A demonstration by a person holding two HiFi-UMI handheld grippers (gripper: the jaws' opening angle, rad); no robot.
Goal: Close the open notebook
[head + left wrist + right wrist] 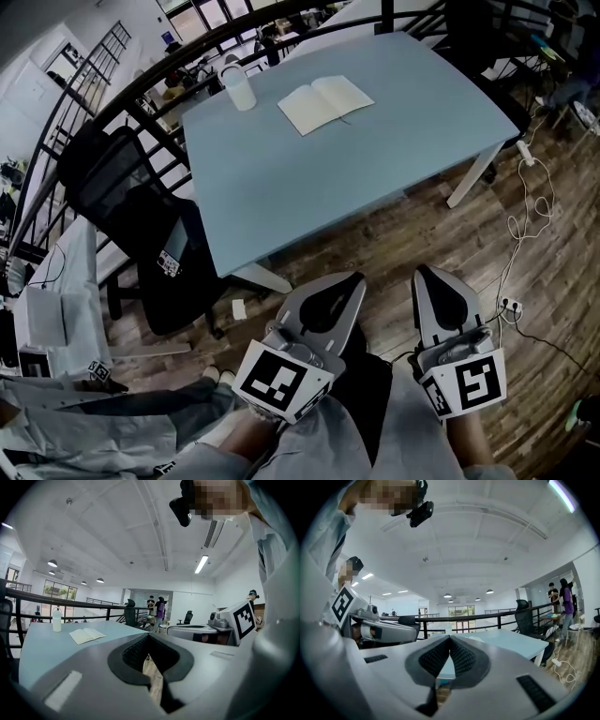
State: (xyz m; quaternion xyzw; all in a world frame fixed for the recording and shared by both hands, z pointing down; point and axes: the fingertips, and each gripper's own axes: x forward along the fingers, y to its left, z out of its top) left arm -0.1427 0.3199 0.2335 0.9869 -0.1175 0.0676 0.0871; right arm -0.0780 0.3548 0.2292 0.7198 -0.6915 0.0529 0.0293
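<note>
Notebook [325,103] open flat — blank pale pgs.

A pale blue rectangular table [375,150] stands on brown wood-plank floor [394,248] beyond the fingertips [328,300], a black office chair [141,220] leftward.

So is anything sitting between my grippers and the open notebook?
Nothing visible: only floor and bare table lie between the notebook and the left gripper or right gripper. The bottle stands off to one side.
</note>
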